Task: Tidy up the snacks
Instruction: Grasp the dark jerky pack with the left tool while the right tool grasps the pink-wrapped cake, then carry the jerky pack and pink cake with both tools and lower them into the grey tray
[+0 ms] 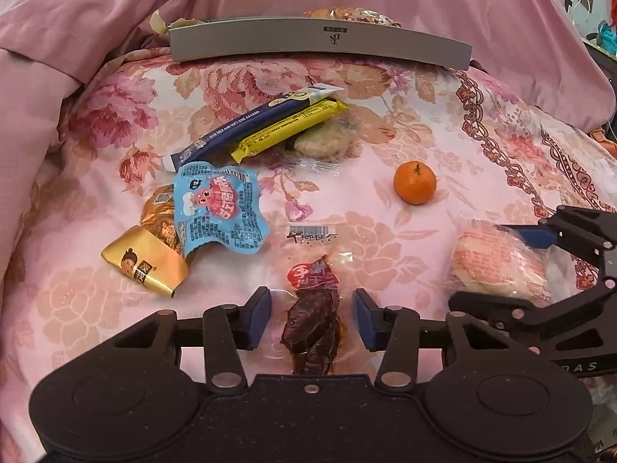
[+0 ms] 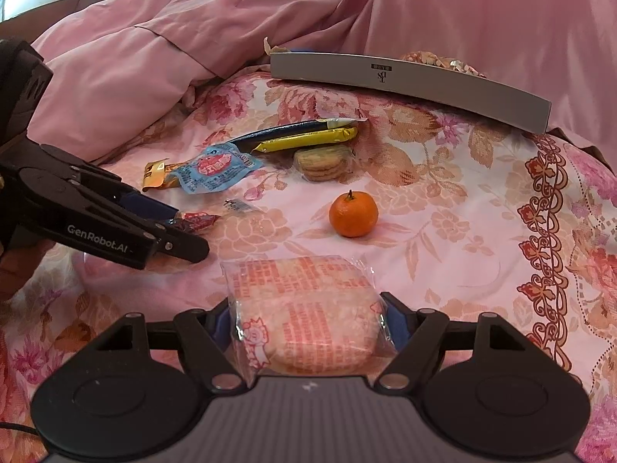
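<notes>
grey box (image 1: 320, 40) at 12 o'clock, few snacks in, most still on bed. left gripper (image 1: 312, 318) part open around dark meat pack (image 1: 312, 332), pads apart from it. right gripper (image 2: 308, 324) squeezing pink cake pack (image 2: 304, 308).

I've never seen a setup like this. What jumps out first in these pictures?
Probably the bright orange mandarin, alone on the floral bedspread. Nearest the camera, the right hand-held gripper straddles a wrapped pink cake, while the left hand-held gripper straddles a clear packet of dark dried meat.

Left gripper (image 1: 313, 318) straddles dark meat packet (image 1: 312, 332); pads apart.
</notes>
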Demonstrator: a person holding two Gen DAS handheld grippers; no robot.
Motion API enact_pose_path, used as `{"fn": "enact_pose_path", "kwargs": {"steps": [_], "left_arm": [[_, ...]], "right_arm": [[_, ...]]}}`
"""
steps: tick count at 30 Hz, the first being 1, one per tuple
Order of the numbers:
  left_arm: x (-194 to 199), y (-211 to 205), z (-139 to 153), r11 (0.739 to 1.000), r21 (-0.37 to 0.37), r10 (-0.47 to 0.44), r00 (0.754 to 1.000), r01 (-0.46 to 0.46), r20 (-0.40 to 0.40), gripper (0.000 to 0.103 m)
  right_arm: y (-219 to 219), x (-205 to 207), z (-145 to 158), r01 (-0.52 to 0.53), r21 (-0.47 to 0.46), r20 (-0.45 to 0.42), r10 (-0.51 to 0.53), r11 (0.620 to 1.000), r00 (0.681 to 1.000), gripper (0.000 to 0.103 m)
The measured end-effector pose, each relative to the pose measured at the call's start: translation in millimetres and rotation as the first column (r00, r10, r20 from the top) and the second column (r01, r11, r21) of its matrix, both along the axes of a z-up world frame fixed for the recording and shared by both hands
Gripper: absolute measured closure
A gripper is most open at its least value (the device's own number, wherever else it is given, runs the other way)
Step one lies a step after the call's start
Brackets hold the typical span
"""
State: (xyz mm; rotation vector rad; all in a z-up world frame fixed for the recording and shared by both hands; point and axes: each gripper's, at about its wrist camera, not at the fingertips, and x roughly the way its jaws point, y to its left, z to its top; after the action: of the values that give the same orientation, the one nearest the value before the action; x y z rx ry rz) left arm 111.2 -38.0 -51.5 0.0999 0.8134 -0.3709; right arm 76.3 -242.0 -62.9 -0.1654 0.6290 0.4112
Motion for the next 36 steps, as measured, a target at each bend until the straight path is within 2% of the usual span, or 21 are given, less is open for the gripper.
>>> {"fn": "enact_pose_path", "kwargs": {"steps": [5,9,13,18,26,36], "left_arm": [[-6.9,3.4,3.2,0.999,-0.046,0.027,0.999,-0.028,-0.027,0.055],[-9.6,3.6,5.1,0.997,-0.051,0.052,0.998,-0.054,-0.03,0.056],[-14.4,0.4,7.6,0.998,-0.029,0.051,0.999,-0.051,-0.015,0.056],[-19.9,-1.6,9.4,0.998,-0.037,0.044,0.999,-0.044,0.005,0.056],[-21.3,4.0,15.1,0.992,-0.098,0.084,0.996,-0.08,0.038,0.056],[-17.7,13.8,33.1,0.975,-0.178,0.154,0.983,-0.134,0.1,0.056]], "right_arm": [[3.9,-3.7,0.9,0.008,-0.013,0.019,-0.008,1.0,1.0,0.025],[6.7,-6.1,2.0,0.012,-0.021,0.026,-0.011,1.0,1.0,0.025],[9.6,-10.1,3.2,0.009,-0.035,0.042,-0.008,0.999,0.999,0.025],[14.8,-16.3,5.4,-0.007,-0.058,0.079,0.012,0.998,0.997,0.026],[19.7,-20.6,10.3,-0.01,-0.088,0.134,0.022,0.996,0.991,0.026],[18.4,-19.3,22.1,0.004,-0.076,0.182,0.01,0.997,0.983,0.026]]}}
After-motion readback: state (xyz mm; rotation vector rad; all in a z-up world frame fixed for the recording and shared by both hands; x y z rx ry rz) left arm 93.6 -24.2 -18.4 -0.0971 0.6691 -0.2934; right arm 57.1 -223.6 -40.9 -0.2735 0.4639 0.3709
